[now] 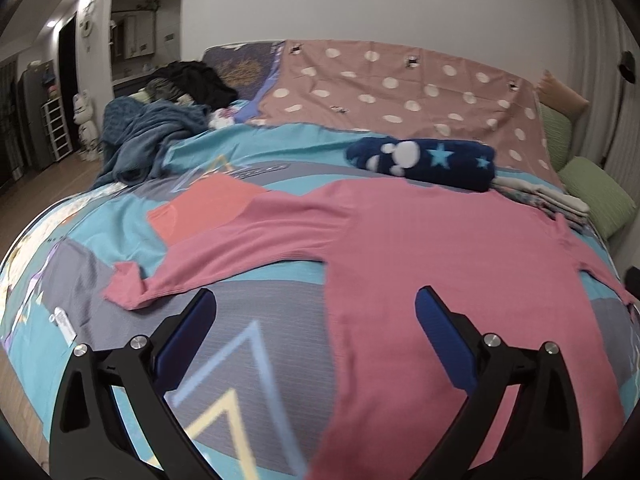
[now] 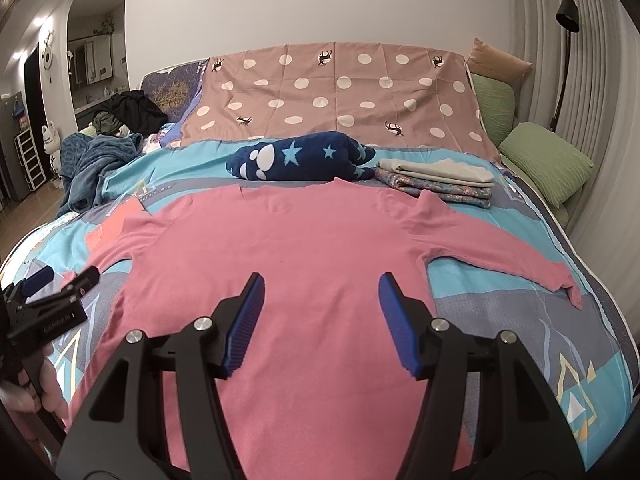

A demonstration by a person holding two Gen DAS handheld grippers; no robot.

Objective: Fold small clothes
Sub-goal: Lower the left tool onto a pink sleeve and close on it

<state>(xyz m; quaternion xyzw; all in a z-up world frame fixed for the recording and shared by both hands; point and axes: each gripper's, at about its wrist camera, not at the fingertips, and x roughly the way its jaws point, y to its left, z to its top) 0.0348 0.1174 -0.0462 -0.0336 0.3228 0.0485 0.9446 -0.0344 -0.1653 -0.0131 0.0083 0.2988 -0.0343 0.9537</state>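
A pink long-sleeved top (image 2: 280, 248) lies spread flat on the bed, sleeves out to both sides; it also shows in the left wrist view (image 1: 440, 248). My right gripper (image 2: 322, 286) is open and empty, hovering over the middle of the top's body. My left gripper (image 1: 316, 306) is open and empty above the top's left edge, just below its left sleeve (image 1: 224, 248). The left gripper also shows in the right wrist view (image 2: 60, 280), held in a hand at the left edge.
A rolled navy star blanket (image 2: 300, 156) and a stack of folded clothes (image 2: 436, 180) lie behind the top. A heap of blue and dark clothes (image 2: 100, 148) sits at the far left. Green pillows (image 2: 548, 168) line the right side. The bedspread (image 2: 500, 300) is patterned.
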